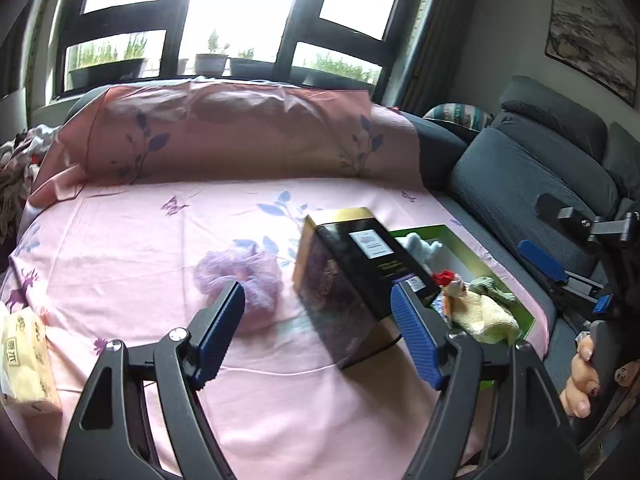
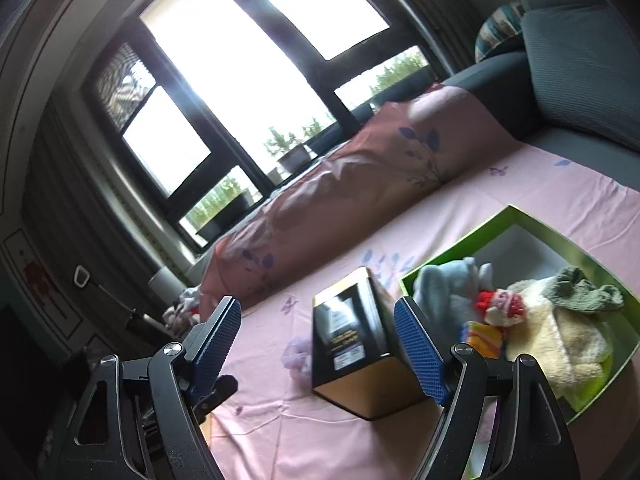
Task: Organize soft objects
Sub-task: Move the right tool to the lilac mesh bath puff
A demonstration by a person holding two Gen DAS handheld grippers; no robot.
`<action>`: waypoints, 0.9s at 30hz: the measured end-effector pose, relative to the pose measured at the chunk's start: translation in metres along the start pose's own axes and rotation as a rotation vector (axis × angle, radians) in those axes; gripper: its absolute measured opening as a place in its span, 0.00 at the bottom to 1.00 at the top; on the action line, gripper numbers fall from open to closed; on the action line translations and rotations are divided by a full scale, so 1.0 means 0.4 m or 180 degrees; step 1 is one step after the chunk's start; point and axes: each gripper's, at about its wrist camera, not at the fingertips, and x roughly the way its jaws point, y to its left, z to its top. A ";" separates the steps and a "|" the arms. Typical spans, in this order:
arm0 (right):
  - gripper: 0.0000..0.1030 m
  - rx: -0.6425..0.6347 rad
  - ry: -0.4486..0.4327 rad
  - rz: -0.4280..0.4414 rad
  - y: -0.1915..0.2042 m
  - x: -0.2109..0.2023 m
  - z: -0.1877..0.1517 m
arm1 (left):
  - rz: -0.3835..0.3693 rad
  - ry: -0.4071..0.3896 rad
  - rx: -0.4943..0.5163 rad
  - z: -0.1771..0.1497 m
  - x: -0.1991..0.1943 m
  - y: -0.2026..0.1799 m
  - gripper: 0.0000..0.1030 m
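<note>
Both tongs [image 1: 320, 330] [image 2: 318, 342] gape — nothing held.

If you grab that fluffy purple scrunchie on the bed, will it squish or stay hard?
The purple scrunchie would probably squish: it looks like puffy, gathered mesh. It is likely very light and floppy, sagging from the left gripper. It probably would not roll, since it lies flat on the pink sheet.

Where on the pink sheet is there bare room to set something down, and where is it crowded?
Free: the wide stretch of pink sheet between the draped backrest, the purple scrunchie and the tissue pack; also the near strip below the scrunchie. Crowded: the right side, where the black box stands beside the green box, which is filled with soft toys.
</note>
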 end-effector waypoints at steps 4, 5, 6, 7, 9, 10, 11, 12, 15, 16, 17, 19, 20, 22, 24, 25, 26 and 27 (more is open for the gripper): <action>0.78 -0.0236 0.0228 0.0249 0.092 0.055 -0.032 | 0.0174 -0.0013 -0.0320 -0.015 0.005 0.117 0.73; 0.78 -0.0283 0.0292 0.0272 0.113 0.072 -0.040 | 0.0183 -0.0018 -0.0408 -0.019 0.009 0.143 0.72; 0.78 -0.0318 0.0352 0.0277 0.133 0.091 -0.049 | 0.0171 -0.0019 -0.0492 -0.023 0.016 0.166 0.72; 0.78 -0.0335 0.0418 0.0275 0.151 0.111 -0.061 | 0.0164 -0.0005 -0.0580 -0.027 0.027 0.189 0.72; 0.77 -0.0408 0.0629 0.0264 0.188 0.164 -0.082 | 0.0184 0.0112 -0.0723 -0.032 0.059 0.227 0.71; 0.72 -0.0454 0.0751 0.0233 0.205 0.194 -0.093 | 0.0199 0.0181 -0.0771 -0.030 0.077 0.242 0.71; 0.66 -0.0501 0.0878 0.0189 0.222 0.228 -0.105 | 0.0198 0.0229 -0.0815 -0.029 0.093 0.253 0.71; 0.63 -0.0533 0.1013 0.0154 0.236 0.263 -0.115 | 0.0168 0.0254 -0.0855 -0.028 0.105 0.264 0.71; 0.56 -0.0517 0.1530 0.0076 0.251 0.387 -0.137 | 0.0054 0.0355 -0.0969 -0.032 0.148 0.285 0.71; 0.52 -0.0485 0.1662 0.0031 0.250 0.427 -0.140 | 0.0031 0.0406 -0.1012 -0.034 0.164 0.293 0.71; 0.50 -0.0476 0.1775 -0.0063 0.249 0.466 -0.144 | 0.0009 0.0450 -0.1068 -0.038 0.178 0.302 0.69; 0.49 -0.0517 0.1942 -0.0348 0.241 0.536 -0.148 | -0.0047 0.0528 -0.1197 -0.044 0.209 0.321 0.65; 0.49 -0.0537 0.2003 -0.0490 0.234 0.567 -0.148 | -0.0068 0.0578 -0.1261 -0.046 0.225 0.330 0.62; 0.49 -0.0560 0.2154 -0.0715 0.219 0.627 -0.144 | -0.0136 0.0653 -0.1375 -0.047 0.253 0.347 0.61; 0.49 -0.0622 0.2328 -0.0916 0.215 0.687 -0.139 | -0.0155 0.0709 -0.1429 -0.044 0.276 0.357 0.61; 0.49 -0.0716 0.2386 -0.1034 0.216 0.712 -0.139 | -0.0165 0.0723 -0.1459 -0.044 0.286 0.361 0.61; 0.49 -0.0836 0.2422 -0.1142 0.221 0.734 -0.139 | -0.0201 0.0742 -0.1498 -0.045 0.295 0.367 0.61; 0.49 -0.0961 0.2458 -0.1224 0.228 0.758 -0.139 | -0.0253 0.0766 -0.1559 -0.049 0.303 0.371 0.61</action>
